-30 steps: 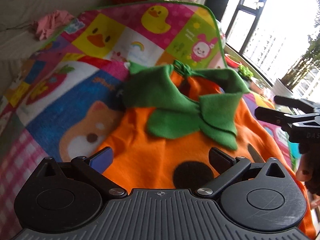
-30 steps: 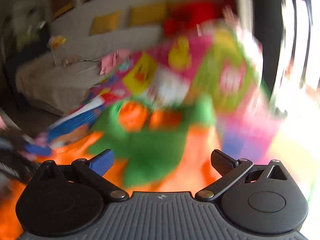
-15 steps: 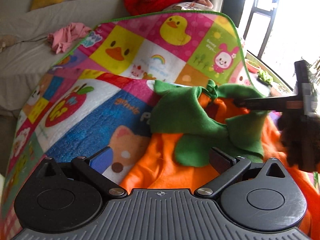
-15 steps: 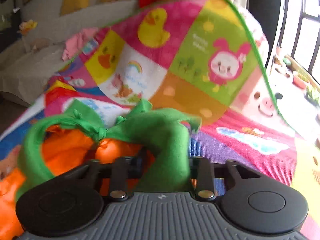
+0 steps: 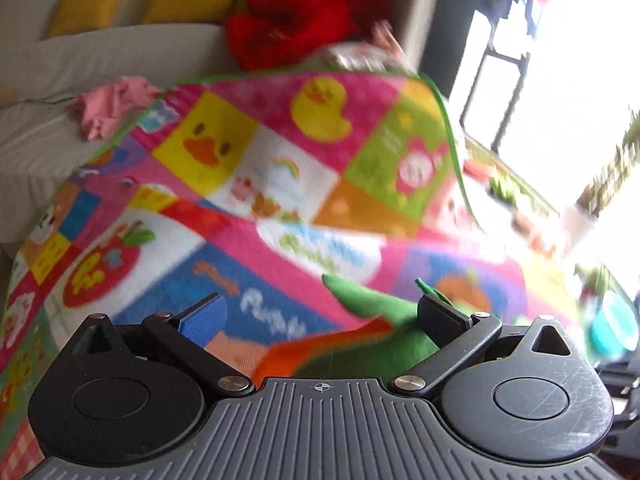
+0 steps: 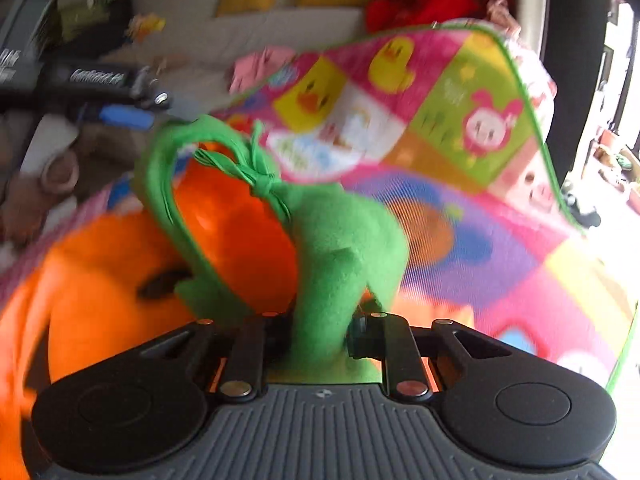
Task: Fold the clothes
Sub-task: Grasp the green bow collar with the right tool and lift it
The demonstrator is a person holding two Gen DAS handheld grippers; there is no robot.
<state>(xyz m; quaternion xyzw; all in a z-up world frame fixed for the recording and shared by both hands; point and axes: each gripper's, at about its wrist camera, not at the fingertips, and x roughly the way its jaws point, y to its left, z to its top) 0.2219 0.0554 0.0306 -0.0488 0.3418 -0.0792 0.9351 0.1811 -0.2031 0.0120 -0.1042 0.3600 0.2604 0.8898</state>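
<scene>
Having been clamped by the right gripper (image 6: 320, 336), the costume (image 6: 224, 232) collar is now raised off the blanket (image 5: 280, 160); the left gripper (image 5: 320, 312) is held wide, empty.

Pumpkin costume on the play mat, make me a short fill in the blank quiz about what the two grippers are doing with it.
1. The right gripper is shut on the costume's ____ collar.
2. The left gripper has its jaws ____.
3. The body of the pumpkin costume is coloured ____.
4. The costume lies on a patchwork mat printed with yellow ____.

Missing words: green; open; orange; ducks
</scene>
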